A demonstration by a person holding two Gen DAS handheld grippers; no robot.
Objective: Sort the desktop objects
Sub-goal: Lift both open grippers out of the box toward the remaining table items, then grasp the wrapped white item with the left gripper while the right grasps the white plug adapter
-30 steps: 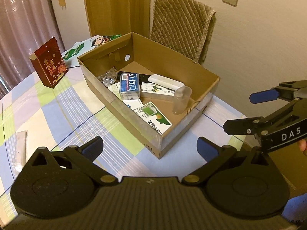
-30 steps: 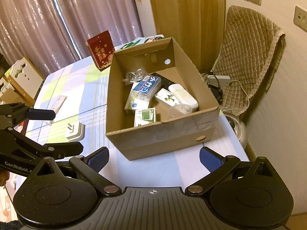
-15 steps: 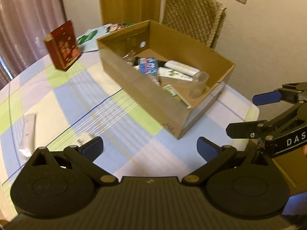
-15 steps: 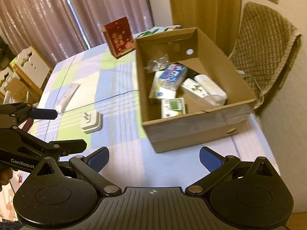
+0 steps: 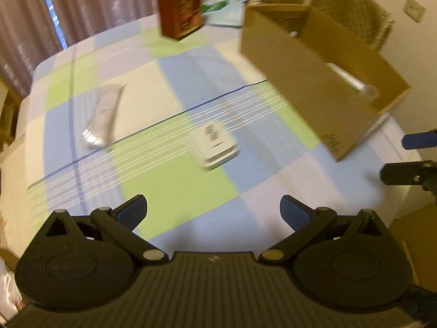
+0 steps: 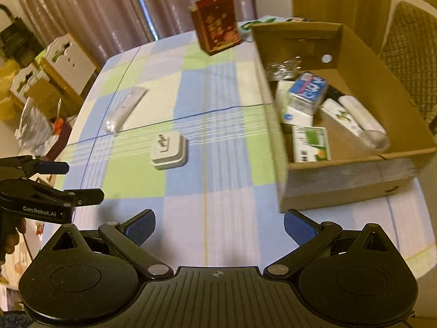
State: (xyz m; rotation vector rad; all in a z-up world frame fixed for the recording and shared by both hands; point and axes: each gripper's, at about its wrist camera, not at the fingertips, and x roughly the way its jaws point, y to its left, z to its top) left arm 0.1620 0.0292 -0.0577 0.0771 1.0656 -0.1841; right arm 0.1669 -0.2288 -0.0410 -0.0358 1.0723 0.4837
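A white plug adapter (image 5: pixel 214 145) lies on the checked tablecloth, ahead of my left gripper (image 5: pixel 213 212), which is open and empty above the cloth; it also shows in the right wrist view (image 6: pixel 169 151). A silvery wrapped packet (image 5: pixel 102 116) lies further left, also seen in the right wrist view (image 6: pixel 124 109). The open cardboard box (image 6: pixel 352 180) at the right holds several small boxes and a clear cup. My right gripper (image 6: pixel 218 227) is open and empty near the table's front edge.
A red gift box (image 6: pixel 217 23) stands upright at the far side of the table (image 6: pixel 218 180). A magazine (image 5: pixel 225 12) lies behind the cardboard box. A padded chair (image 6: pixel 412 54) stands at the right, curtains and small furniture at the left.
Both grippers have swung left, away from the cardboard box and toward the plug adapter and packet. The left gripper has dropped lower over the cloth. Both stay open.
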